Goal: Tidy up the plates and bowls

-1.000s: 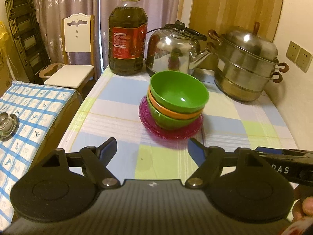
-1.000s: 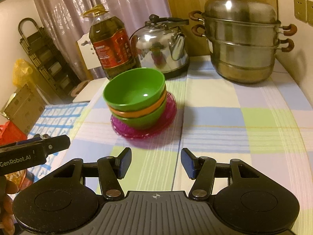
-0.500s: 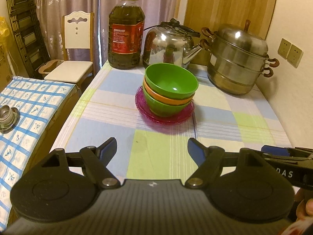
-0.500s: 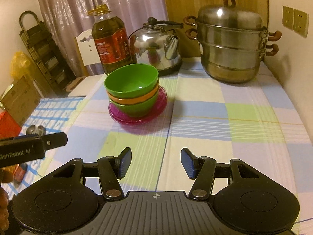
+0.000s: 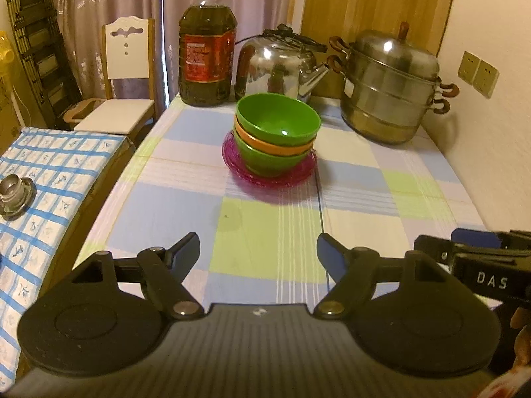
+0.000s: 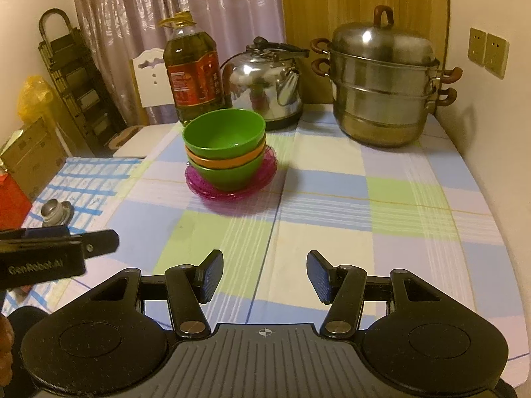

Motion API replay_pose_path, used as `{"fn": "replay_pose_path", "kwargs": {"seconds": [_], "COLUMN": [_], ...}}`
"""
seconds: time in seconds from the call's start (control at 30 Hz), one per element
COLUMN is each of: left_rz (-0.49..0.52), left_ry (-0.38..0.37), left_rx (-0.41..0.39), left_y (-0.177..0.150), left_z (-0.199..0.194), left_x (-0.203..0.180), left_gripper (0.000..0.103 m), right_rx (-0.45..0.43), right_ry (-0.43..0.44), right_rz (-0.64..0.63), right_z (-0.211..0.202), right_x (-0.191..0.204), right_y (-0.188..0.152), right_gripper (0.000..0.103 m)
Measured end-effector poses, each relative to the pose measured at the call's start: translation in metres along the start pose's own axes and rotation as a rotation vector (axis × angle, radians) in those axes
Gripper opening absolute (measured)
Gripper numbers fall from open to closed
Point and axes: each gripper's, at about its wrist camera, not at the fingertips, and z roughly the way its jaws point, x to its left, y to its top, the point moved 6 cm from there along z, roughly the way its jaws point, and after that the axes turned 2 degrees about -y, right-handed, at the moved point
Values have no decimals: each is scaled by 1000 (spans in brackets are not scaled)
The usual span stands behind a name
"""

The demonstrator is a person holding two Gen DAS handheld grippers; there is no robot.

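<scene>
Three nested bowls, green (image 5: 278, 124) on orange (image 5: 265, 146) on green, stand on a pink plate (image 5: 239, 167) at the middle of the checked table; the stack also shows in the right wrist view (image 6: 225, 136), on the pink plate (image 6: 202, 190). My left gripper (image 5: 259, 252) is open and empty, well short of the stack near the table's front edge. My right gripper (image 6: 262, 273) is open and empty, also near the front edge, to the right of the left one.
At the back of the table stand an oil bottle (image 5: 207, 53), a steel kettle (image 5: 278, 66) and a stacked steel steamer pot (image 5: 391, 89). A lower table with a blue checked cloth (image 5: 49, 172) and a metal cup (image 5: 13, 192) is at left. A chair (image 5: 122, 76) stands behind.
Both grippers have drawn back from the bowl stack toward the table's front edge; the stack looks smaller and farther. Both stay open and empty.
</scene>
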Motion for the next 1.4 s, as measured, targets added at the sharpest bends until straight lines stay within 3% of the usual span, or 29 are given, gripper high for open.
{"fn": "replay_pose_path", "kwargs": {"seconds": [0.37, 1.4], "left_rz": [33, 41], "left_ry": [-20, -23], "left_rx": [17, 11], "left_y": [-16, -12], "left_z": [-4, -4], "left_x": [-13, -18], "left_gripper": [76, 76], "right_rx": [-3, -5], "right_ry": [-3, -5], "right_rz": [-6, 5], "right_z": [-13, -14], "right_x": [4, -1], "right_y": [-9, -10], "right_gripper": [56, 56]}}
